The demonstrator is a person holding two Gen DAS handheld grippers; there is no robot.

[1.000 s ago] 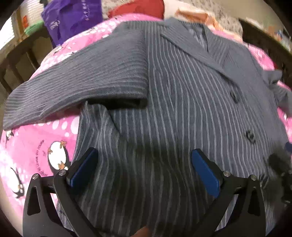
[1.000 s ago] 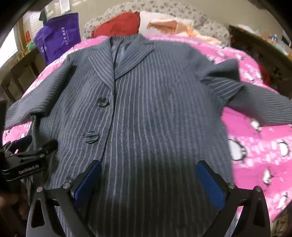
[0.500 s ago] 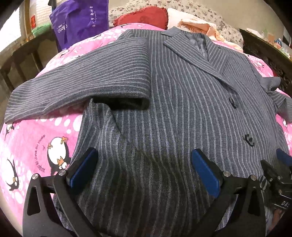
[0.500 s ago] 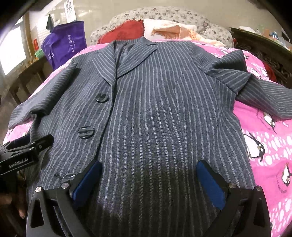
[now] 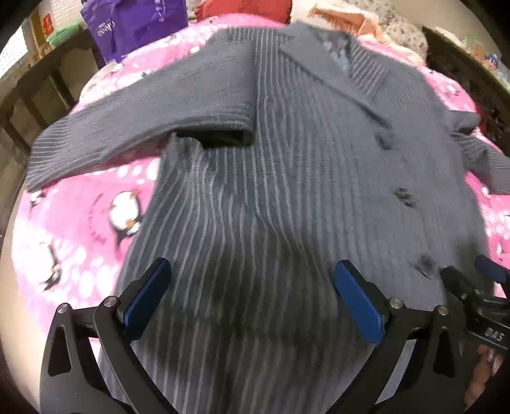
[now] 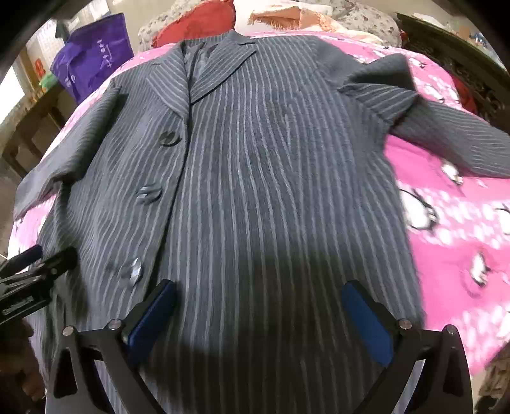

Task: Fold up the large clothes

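Item: grey pinstriped coat point(image 6: 271, 178), laid front-up and spread flat on the bed, collar at the far end, hem nearest my tools. Three dark buttons point(image 6: 149, 194) run down its front. One sleeve point(image 5: 134, 127) lies out sideways from the coat's shoulder across the pink cover; the other sleeve point(image 6: 446, 133) angles off the opposite side.

Left tool point(image 5: 251, 299): I see it poised over the coat's lower part, blue pads point(image 5: 146, 296) spread wide, grasping nothing; whether it touches the cloth I cannot tell.

Right tool point(image 6: 261, 315): over the coat's hem region, just beside the lowest button, pads wide apart, empty.

Surface: bed with pink penguin-print cover point(image 6: 462, 229) showing on either side of the coat.

Surroundings: red cushion point(image 6: 197, 25) and peach cloth point(image 6: 287, 16) beyond the coat's collar; purple bag point(image 5: 134, 25) off to the collar's side, near a dark wooden frame point(image 5: 41, 92).
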